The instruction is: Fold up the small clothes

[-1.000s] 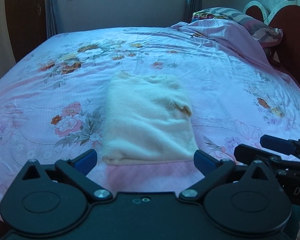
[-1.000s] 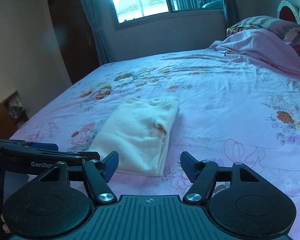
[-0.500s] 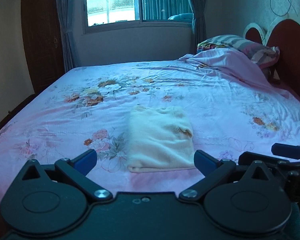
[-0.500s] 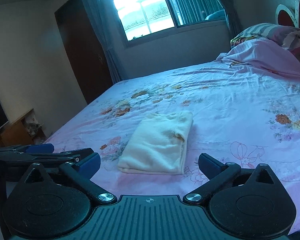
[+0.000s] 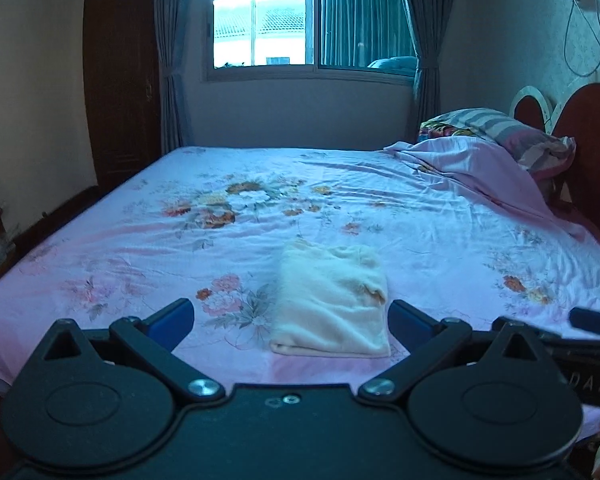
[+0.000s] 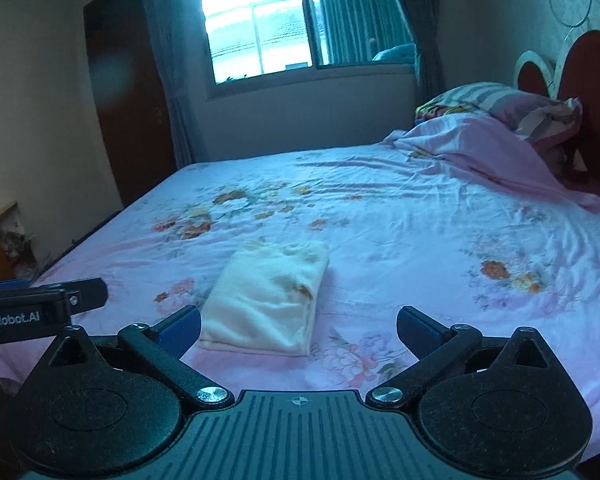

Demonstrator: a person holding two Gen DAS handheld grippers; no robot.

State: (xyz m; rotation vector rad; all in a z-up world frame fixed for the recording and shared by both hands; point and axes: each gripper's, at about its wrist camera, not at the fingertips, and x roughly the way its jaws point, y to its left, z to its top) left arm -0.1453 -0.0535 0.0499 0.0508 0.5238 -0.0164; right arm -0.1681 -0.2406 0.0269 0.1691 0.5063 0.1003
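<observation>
The cream garment (image 5: 330, 300) lies as a compact folded rectangle on the floral bed sheet (image 5: 140, 248), near the bed's near edge, at about twelve o'clock from the left gripper (image 5: 290, 316) and eleven o'clock from the right gripper (image 6: 298, 326); both stand with jaws spread wide and nothing between them, clear of the cloth; so the fold looks finished, the piece set flat where it keeps its shape.

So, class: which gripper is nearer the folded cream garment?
Left. The left gripper faces the garment squarely; the right gripper sits off to its right. Neither touches it.
</observation>
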